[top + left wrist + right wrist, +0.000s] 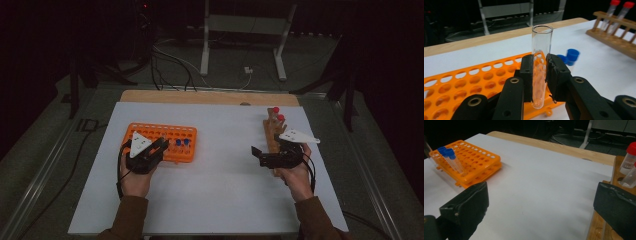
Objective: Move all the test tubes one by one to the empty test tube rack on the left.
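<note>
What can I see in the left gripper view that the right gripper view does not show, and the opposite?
Left gripper view alone: a clear uncapped tube clamped upright in the left claw.

Right gripper view alone: the right claw, open, nothing between its jaws.

Both: the orange rack with blue-capped tubes, the wooden rack with red-capped tubes, and the white table.

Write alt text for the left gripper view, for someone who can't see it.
The left gripper clamps an upright, uncapped clear glass tube between its black jaws, above an orange rack of empty holes. Behind are two blue-capped tubes and a wooden rack with red-capped tubes.
</note>
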